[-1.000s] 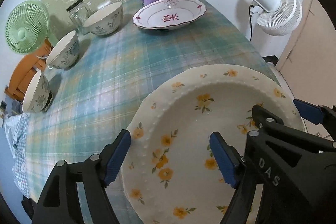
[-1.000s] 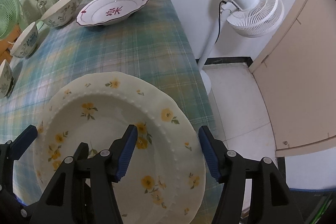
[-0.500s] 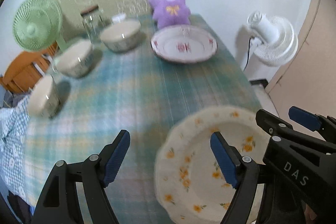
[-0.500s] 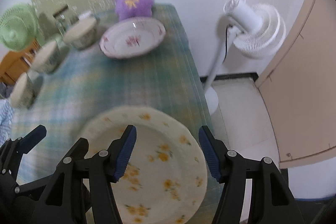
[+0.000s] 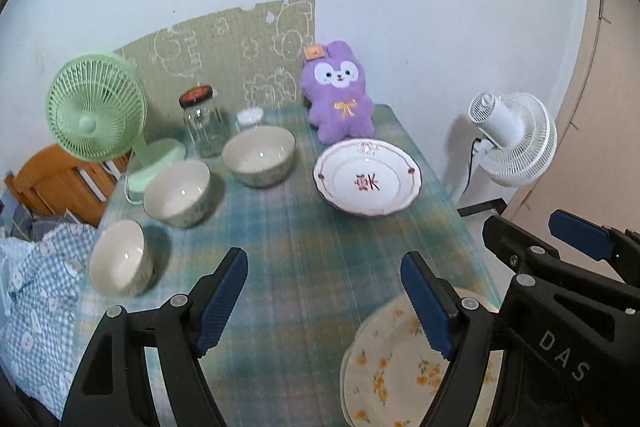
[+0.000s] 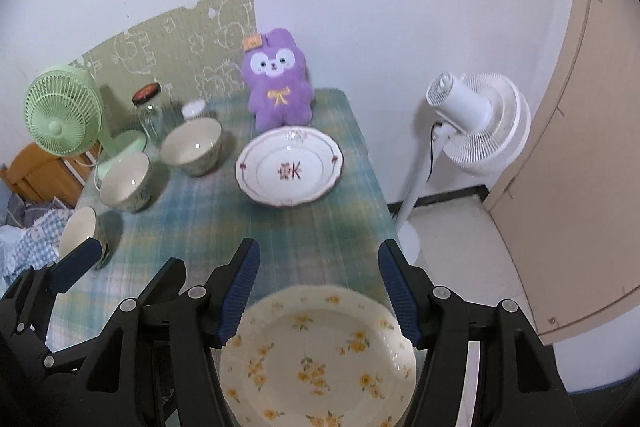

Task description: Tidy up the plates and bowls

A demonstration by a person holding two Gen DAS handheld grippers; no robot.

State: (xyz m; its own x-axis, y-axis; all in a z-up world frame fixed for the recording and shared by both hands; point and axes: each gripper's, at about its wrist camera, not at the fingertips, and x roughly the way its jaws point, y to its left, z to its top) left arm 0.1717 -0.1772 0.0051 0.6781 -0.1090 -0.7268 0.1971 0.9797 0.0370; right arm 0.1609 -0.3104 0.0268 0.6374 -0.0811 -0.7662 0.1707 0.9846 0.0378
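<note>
A cream plate with yellow flowers (image 6: 320, 355) lies at the table's near right corner; it also shows in the left wrist view (image 5: 392, 367). A white plate with a red mark (image 5: 367, 182) (image 6: 290, 167) lies at the far right. Three cream bowls stand along the left: far (image 5: 259, 155) (image 6: 192, 145), middle (image 5: 177, 193) (image 6: 125, 181), near (image 5: 118, 263) (image 6: 78, 231). My left gripper (image 5: 324, 303) is open and empty, raised above the table. My right gripper (image 6: 318, 293) is open and empty, raised above the flowered plate.
A purple plush toy (image 5: 340, 99), a glass jar (image 5: 202, 123) and a green desk fan (image 5: 94, 107) stand at the table's far end. A white floor fan (image 6: 476, 119) stands right of the table. Blue checked cloth (image 5: 32, 307) lies at the left.
Both grippers have risen and pulled back from the flowered plate, so the whole table has come into view. The plate stays at the near right corner.
</note>
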